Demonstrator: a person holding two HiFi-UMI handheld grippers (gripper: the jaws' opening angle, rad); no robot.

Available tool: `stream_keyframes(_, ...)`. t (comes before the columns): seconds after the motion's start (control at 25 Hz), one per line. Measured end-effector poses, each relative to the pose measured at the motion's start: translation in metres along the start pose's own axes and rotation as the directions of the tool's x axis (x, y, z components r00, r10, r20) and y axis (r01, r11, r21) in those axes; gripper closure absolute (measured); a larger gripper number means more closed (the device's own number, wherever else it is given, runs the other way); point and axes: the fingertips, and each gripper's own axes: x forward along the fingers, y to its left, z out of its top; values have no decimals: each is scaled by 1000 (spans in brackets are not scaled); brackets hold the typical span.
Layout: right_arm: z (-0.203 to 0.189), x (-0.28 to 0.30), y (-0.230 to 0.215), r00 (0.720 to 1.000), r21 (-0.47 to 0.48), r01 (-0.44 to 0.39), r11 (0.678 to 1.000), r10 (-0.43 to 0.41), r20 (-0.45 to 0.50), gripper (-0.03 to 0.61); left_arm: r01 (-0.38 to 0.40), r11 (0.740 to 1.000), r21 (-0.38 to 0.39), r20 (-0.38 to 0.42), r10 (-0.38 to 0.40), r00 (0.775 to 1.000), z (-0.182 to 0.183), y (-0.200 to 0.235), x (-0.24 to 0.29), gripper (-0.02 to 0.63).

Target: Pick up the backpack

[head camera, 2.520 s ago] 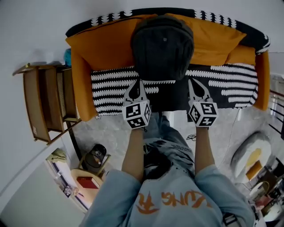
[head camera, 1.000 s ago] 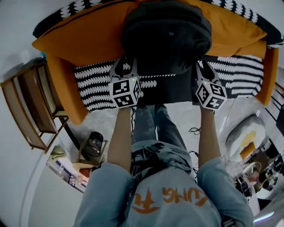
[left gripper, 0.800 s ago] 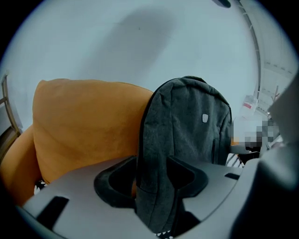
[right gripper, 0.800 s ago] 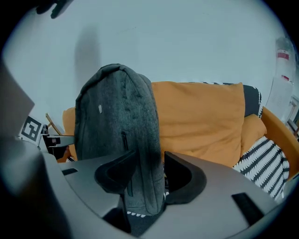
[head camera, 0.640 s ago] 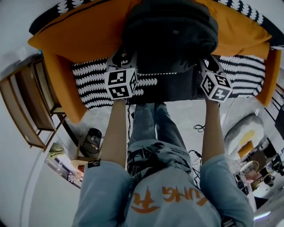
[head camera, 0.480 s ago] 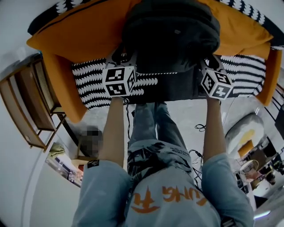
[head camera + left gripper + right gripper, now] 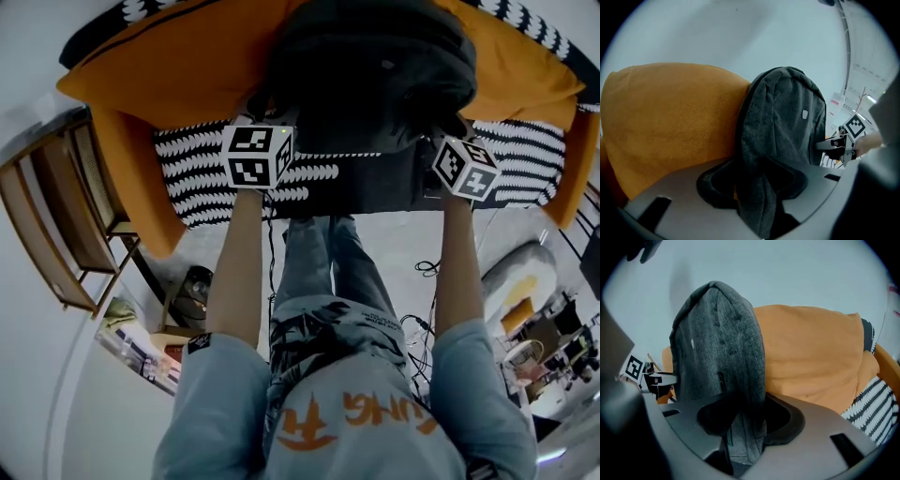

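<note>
Entry, both grippers on the load.

My left gripper [image 7: 265, 114] was clamped on the backpack [image 7: 366, 70]. In the left gripper view the jaws of the left gripper [image 7: 754, 187] were pinched narrow on a fold of dark grey fabric low on the backpack [image 7: 783, 122], and the fold hung down between them.

My right gripper [image 7: 448, 131] held the opposite side. In the right gripper view the right gripper [image 7: 745, 423] had its jaws closed on a strip of the backpack [image 7: 717, 343] fabric, beside a short zip.

Position of load: the backpack stood upright, its back against the orange back cushion [image 7: 169, 66] of the sofa [image 7: 117, 159], roughly mid-sofa. From the head view the two marker cubes flanked its lower corners, left and right. Below it ran the black-and-white striped seat cover [image 7: 197, 178]. I could not tell whether the base touched the seat.

Cross-check: each gripper camera saw the other gripper past the bag. The right gripper [image 7: 851, 133] showed at the far edge of the left gripper view, and the left gripper [image 7: 644, 373] at the far edge of the right gripper view.

Surroundings: a wooden shelf [image 7: 56, 234] stood beside the sofa's left arm. My arms were both stretched forward.
</note>
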Motion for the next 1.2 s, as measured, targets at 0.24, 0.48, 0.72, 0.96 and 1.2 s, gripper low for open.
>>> stream_keyframes(0.24, -3, -11, 5, 999, -1, 1, 1000, -1, -33, 472, -42, 999, 25, 7, 41, 999, 0, -9, -9, 451)
stream_keyframes(0.48, -17, -40, 12, 1000, 40, 9, 999, -9, -18, 499, -51, 998, 32, 28, 50, 998, -6, -28, -36, 480)
stream_keyframes(0.72, -36, -78, 21, 1000, 44, 1, 999, -1, -7, 520, -66, 997, 38, 50, 64, 997, -17, -51, -76, 496)
stream_keyframes(0.96, -35, -118, 33, 999, 21, -12, 1000, 11, 45, 531, -119, 992, 28, 108, 115, 987, -17, -71, -115, 497)
stream_keyframes(1.2, -32, -173, 36, 993, 16, -29, 999, 27, 114, 531, -139, 990, -5, 169, 138, 976, -8, -105, -160, 497)
